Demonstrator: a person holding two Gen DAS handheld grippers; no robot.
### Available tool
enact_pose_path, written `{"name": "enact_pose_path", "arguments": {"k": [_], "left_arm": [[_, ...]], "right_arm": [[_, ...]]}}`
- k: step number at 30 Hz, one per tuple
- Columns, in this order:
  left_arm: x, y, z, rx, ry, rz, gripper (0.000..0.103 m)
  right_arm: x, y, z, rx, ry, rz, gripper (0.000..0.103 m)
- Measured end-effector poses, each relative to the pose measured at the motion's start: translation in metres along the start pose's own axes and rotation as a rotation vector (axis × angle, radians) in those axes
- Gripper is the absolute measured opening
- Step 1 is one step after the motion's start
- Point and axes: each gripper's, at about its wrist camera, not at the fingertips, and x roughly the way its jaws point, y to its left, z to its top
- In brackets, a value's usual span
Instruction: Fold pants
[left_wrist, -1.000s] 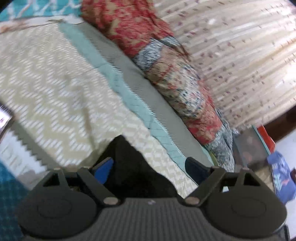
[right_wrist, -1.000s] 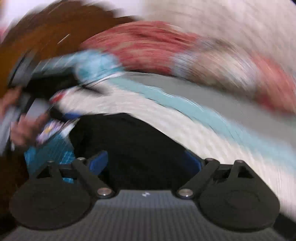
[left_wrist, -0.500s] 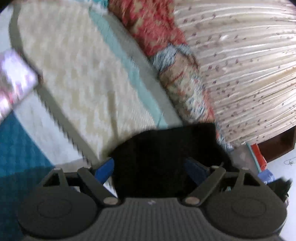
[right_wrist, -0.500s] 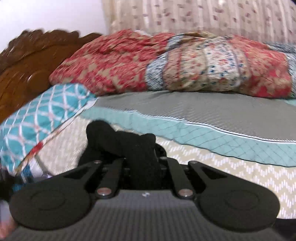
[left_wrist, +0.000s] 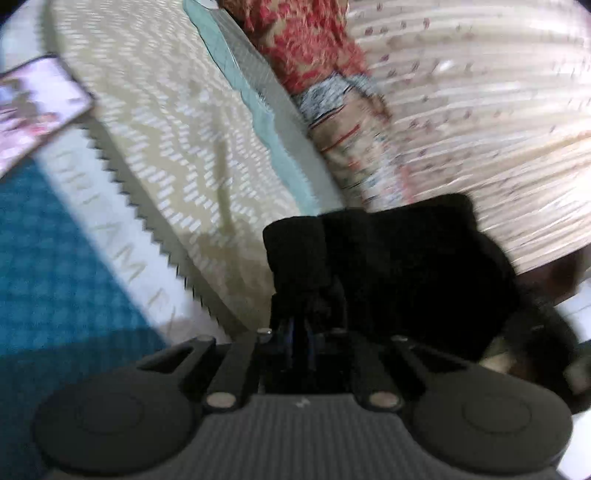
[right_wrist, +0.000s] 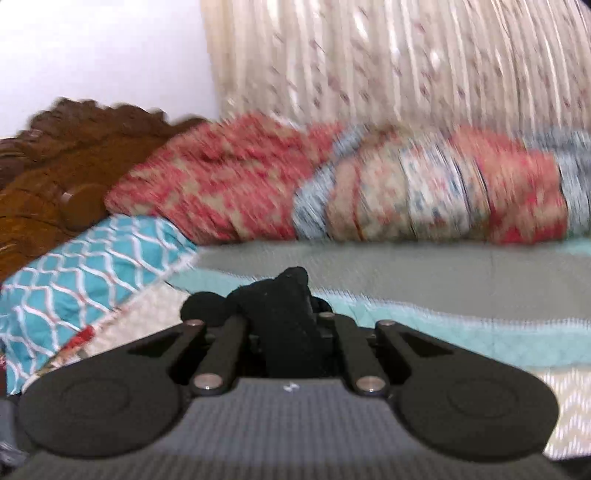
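Note:
The black pants (left_wrist: 399, 258) are held off the bed by both grippers. In the left wrist view my left gripper (left_wrist: 301, 325) is shut on a bunched edge of the black cloth, and the rest hangs to the right in front of the curtain. In the right wrist view my right gripper (right_wrist: 288, 321) is shut on another bunch of the black pants (right_wrist: 284, 299), which pokes up between the jaws above the bedspread. The fingertips of both grippers are hidden by cloth.
The bed carries a cream zigzag bedspread (left_wrist: 166, 122) with teal and grey bands. A phone (left_wrist: 33, 110) lies at its left edge. A red patterned quilt (right_wrist: 332, 184), a teal pillow (right_wrist: 85, 266), a wooden headboard (right_wrist: 55, 158) and a curtain (right_wrist: 406, 55) stand behind.
My left gripper has shut on the pants; it was open half a second ago. Both grippers have lifted the cloth. The right one stayed shut and the view rose slightly.

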Motion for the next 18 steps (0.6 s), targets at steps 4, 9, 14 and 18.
{"name": "enact_pose_path", "arguments": {"k": [4,9,14,18], "left_arm": [[-0.043,0.004,-0.025,-0.008,-0.024,0.011,0.006],[-0.039,0.051,-0.051,-0.162,0.058,0.13,0.007],[-0.06,0.046,-0.049,-0.106,0.019,0.139,0.007],[-0.08,0.034,-0.034,-0.065,-0.024,0.098,0.016]], "right_arm": [[-0.026,0.03,-0.021,-0.029,-0.002,0.178,0.01],[-0.006,0.078,-0.13,-0.128,0.368,0.329,0.012],[-0.008,0.105,-0.185,-0.271,0.432,0.298,0.017],[-0.007,0.105,-0.16,-0.259,0.459,0.333,0.032]]}}
